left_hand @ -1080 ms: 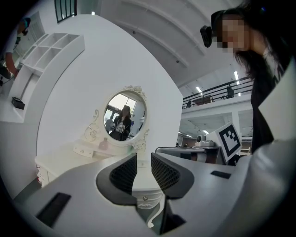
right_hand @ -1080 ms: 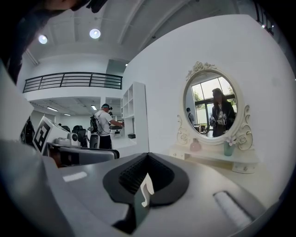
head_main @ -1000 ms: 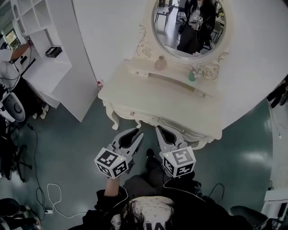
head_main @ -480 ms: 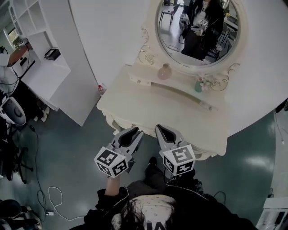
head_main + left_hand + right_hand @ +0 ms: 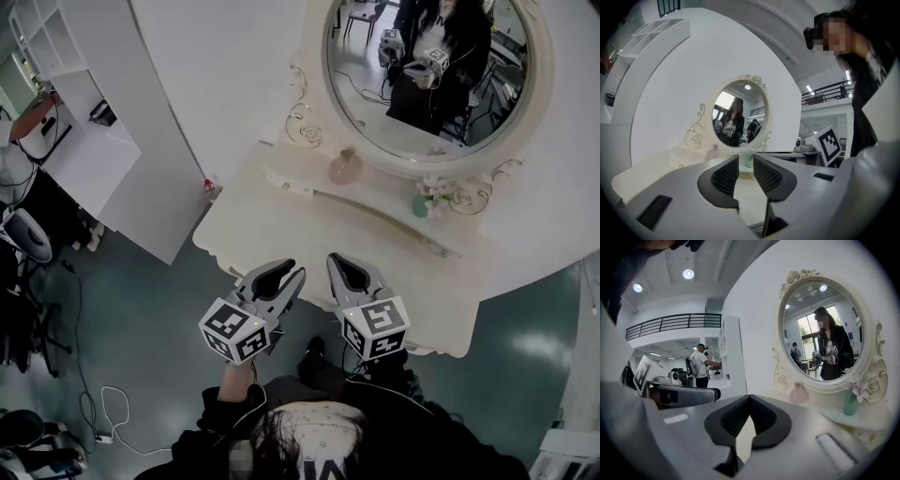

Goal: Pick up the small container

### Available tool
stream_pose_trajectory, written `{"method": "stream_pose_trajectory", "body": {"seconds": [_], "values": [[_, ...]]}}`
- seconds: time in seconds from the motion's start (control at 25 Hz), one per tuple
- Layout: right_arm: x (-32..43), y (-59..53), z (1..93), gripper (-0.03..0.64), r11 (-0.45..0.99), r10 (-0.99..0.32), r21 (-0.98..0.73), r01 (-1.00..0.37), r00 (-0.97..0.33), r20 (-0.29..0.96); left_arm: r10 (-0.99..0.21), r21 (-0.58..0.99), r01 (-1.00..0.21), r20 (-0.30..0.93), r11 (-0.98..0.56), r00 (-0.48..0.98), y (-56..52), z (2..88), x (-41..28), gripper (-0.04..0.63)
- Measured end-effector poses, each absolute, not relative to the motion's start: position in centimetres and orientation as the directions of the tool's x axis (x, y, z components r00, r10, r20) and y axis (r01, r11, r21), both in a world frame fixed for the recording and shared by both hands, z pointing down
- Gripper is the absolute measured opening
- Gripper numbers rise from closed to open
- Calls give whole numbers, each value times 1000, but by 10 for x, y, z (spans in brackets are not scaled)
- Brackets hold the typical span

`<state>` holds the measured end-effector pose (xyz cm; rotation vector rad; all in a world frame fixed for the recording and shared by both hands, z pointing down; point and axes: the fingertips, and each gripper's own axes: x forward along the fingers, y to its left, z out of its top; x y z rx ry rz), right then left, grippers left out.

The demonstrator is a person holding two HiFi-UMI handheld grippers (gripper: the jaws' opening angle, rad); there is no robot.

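Legibly, only the black-and-white square markers on the two cubes are being shown in the head view; print on the person's top is being blurred past reading. A cream dressing table [image 5: 281,225] with carved legs is being stood against a white wall on a dark green floor [image 5: 141,300], with an oval mirror [image 5: 375,84] above it and a white shelving unit [image 5: 84,122] to the left. The small pink container [image 5: 344,167] is being kept upright on the raised ledge just beneath the mirror, well apart from both grippers, and a teal vase [image 5: 424,203] with flowers is being kept further right on the same ledge. The left gripper [image 5: 291,274] is being held over the table's near edge with its jaws drawn together, only a slim slit being left between the pads [image 5: 729,173] and nothing lying in it. The right gripper [image 5: 336,260] is being held beside it, jaws closed tip to tip on nothing. A railed upper gallery [image 5: 670,324] and a person at the shelves [image 5: 699,364] are being shown only by the right gripper view, where the container [image 5: 798,393] and vase [image 5: 850,402] are being seen from the side.
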<state>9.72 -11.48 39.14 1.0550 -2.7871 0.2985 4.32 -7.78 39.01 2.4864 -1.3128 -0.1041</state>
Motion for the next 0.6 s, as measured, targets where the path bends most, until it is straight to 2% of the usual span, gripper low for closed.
{"method": "stream_pose_trajectory", "body": {"seconds": [0.6], "values": [[114, -170, 401, 9, 739, -621, -179, -649, -760, 192, -814, 302, -801, 116, -517, 569, -131, 391, 63, 77]]}}
